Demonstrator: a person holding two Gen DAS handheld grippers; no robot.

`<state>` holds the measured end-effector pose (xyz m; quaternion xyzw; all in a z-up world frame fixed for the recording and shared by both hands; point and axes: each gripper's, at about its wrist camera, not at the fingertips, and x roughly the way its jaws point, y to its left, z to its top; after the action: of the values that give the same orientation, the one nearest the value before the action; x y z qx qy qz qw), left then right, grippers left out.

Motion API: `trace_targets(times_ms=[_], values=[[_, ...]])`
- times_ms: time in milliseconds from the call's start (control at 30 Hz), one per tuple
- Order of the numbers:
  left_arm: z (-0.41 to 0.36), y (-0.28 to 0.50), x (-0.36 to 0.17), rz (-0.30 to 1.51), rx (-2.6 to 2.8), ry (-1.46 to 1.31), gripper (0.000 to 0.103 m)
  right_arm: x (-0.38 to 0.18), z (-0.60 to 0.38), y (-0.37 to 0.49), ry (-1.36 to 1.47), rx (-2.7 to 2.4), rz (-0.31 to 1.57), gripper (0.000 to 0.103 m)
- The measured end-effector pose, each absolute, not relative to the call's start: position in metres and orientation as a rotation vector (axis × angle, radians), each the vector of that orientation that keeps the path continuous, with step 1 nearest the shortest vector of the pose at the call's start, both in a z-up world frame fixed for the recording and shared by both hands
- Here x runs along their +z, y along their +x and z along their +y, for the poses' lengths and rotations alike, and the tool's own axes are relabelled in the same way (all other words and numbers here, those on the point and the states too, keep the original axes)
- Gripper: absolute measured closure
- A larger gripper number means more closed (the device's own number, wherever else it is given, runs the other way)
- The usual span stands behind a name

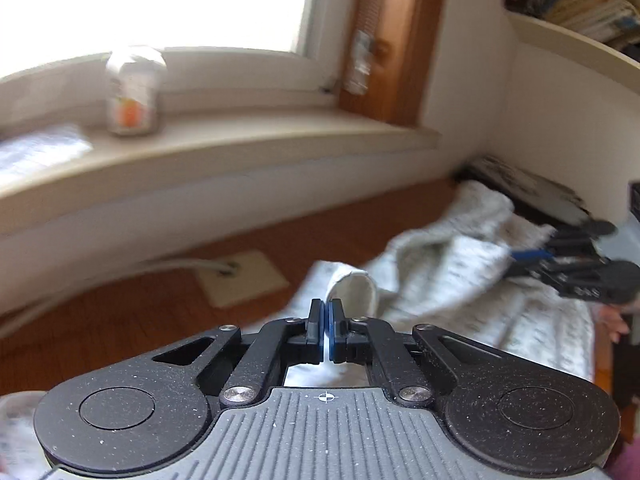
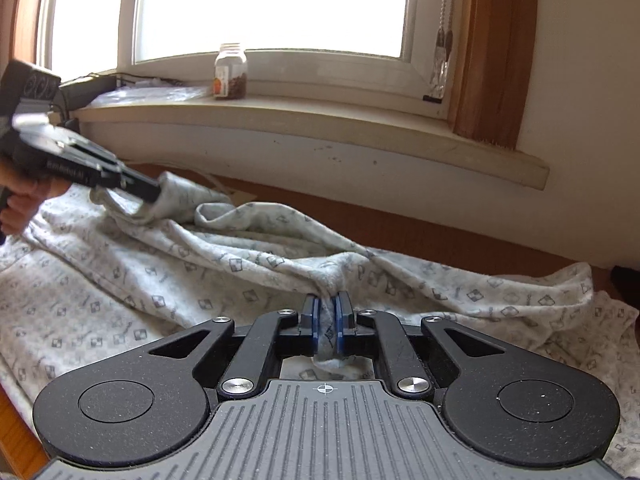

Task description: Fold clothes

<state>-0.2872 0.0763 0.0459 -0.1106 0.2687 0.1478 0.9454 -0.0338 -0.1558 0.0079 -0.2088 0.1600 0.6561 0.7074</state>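
The pale grey printed cotton garment lies spread and rumpled over a reddish-brown wooden tabletop, its far edge bunched in a ridge short of the white wall under the cream window sill. A bare strip of wood stays free between cloth and wall; at right the fabric reaches near the table's edge. The right gripper has its blue-padded jaws pressed together on a pinched fold of the garment. The left gripper shows its jaws together; the right wrist view places its tip in a raised grey cuff at the far left, but whether cloth sits between the pads cannot be told. A hand grips its handle. White lettering on that gripper's side is too blurred to read. A clear glass jar with an orange-marked label, unreadable, stands on the sill.
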Motion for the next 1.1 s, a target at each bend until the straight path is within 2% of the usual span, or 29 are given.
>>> trace_targets(times_ms=[333,433,533,633,733,800,1000,1100], values=[[0.114,-0.383,0.120,0.428,0.468,-0.248,0.101,0.010,-0.159,-0.034,-0.441,1.534,0.351,0.094],[0.126,-0.411,0.131,0.418,0.516,-0.275,0.101,0.012,-0.165,-0.036,-0.430,1.578,0.342,0.094],[0.137,-0.416,0.113,0.493,0.530,-0.311,0.099,0.014,-0.172,-0.039,-0.446,1.608,0.322,0.094],[0.141,-0.412,0.083,0.578,0.557,-0.325,0.092,0.011,-0.173,-0.044,-0.499,1.623,0.326,0.094],[0.132,-0.419,0.061,0.582,0.556,-0.361,0.078,0.006,-0.175,-0.048,-0.546,1.617,0.326,0.093],[0.120,-0.428,0.053,0.559,0.549,-0.370,0.062,0.003,-0.177,-0.051,-0.571,1.609,0.318,0.093],[0.080,-0.433,0.052,0.476,0.493,-0.356,0.044,-0.001,-0.180,-0.049,-0.555,1.583,0.308,0.092],[0.070,-0.431,0.056,0.437,0.490,-0.348,0.039,-0.004,-0.179,-0.049,-0.544,1.573,0.316,0.091]])
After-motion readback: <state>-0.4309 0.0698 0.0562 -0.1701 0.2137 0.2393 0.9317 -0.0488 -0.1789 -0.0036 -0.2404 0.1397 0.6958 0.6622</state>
